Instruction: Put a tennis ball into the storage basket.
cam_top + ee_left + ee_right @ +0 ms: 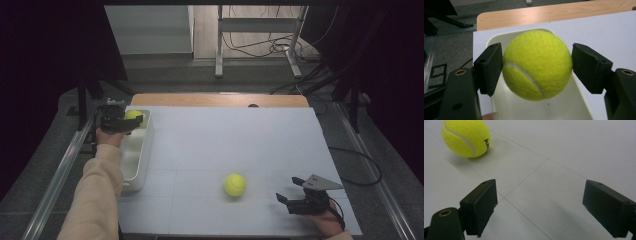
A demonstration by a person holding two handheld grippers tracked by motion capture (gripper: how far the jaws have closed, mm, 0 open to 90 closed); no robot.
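My left gripper [131, 121] is shut on a yellow tennis ball [537, 64], both pads pressed on its sides, and holds it above the far end of a white bin [496, 38]. In the high view that held ball [133, 115] hangs over the bin [142, 160] at the table's left edge. A second tennis ball [235, 184] lies on the white table sheet, left of my right gripper [291, 191]. That gripper [537, 205] is open with nothing between its pads, and the loose ball [466, 137] rests ahead of it to the left.
The white sheet [235, 140] covers a wooden table [215, 99] whose far edge shows. Metal rails [60, 170] run along both sides. A table frame [260, 30] and cables [275, 47] stand on the floor beyond.
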